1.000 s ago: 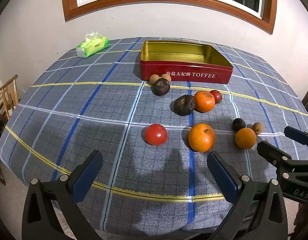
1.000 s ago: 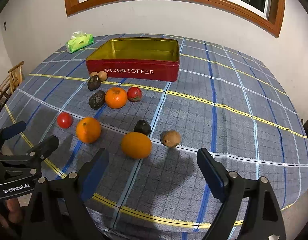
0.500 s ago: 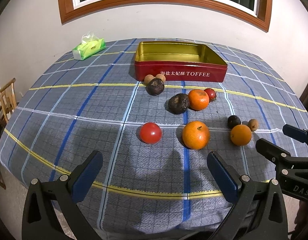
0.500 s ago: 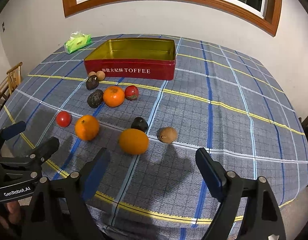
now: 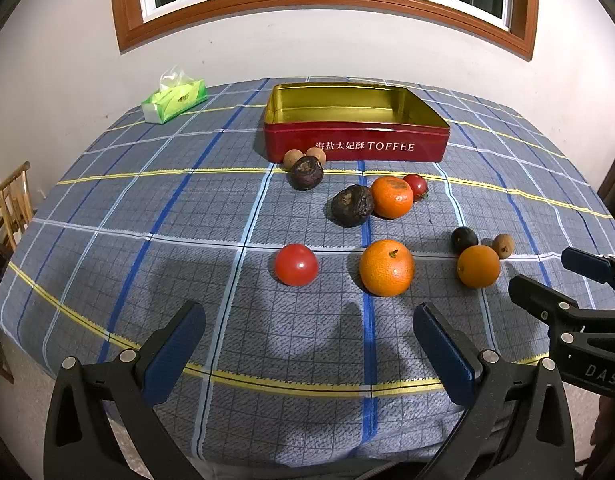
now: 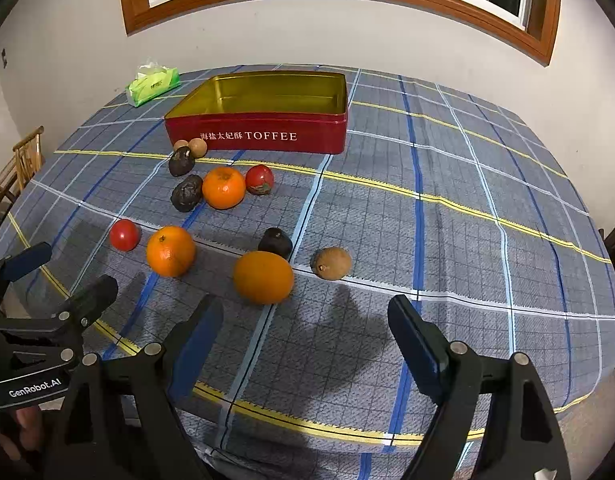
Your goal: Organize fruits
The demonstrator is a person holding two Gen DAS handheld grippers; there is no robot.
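Note:
A red TOFFEE tin [image 5: 357,146] [image 6: 259,136] with an empty gold inside stands at the table's far side. Several fruits lie loose in front of it: a red tomato [image 5: 296,264] [image 6: 124,234], oranges [image 5: 386,267] [image 6: 263,277], dark wrinkled fruits [image 5: 352,205] [image 6: 186,193], small brown ones [image 6: 331,263]. My left gripper [image 5: 307,332] is open and empty above the near table edge, short of the tomato. My right gripper [image 6: 303,330] is open and empty, just short of the nearest orange.
A green tissue pack [image 5: 174,100] [image 6: 152,84] lies at the far left of the checked tablecloth [image 5: 147,208]. Wooden chairs [image 5: 11,204] stand beyond the left edge. A wall with a window is behind the table. Each gripper shows at the side of the other's view.
Both grippers have pulled back and risen slightly, so the fruits and tin sit a little farther away in view. Both stay open; no fruit has moved.

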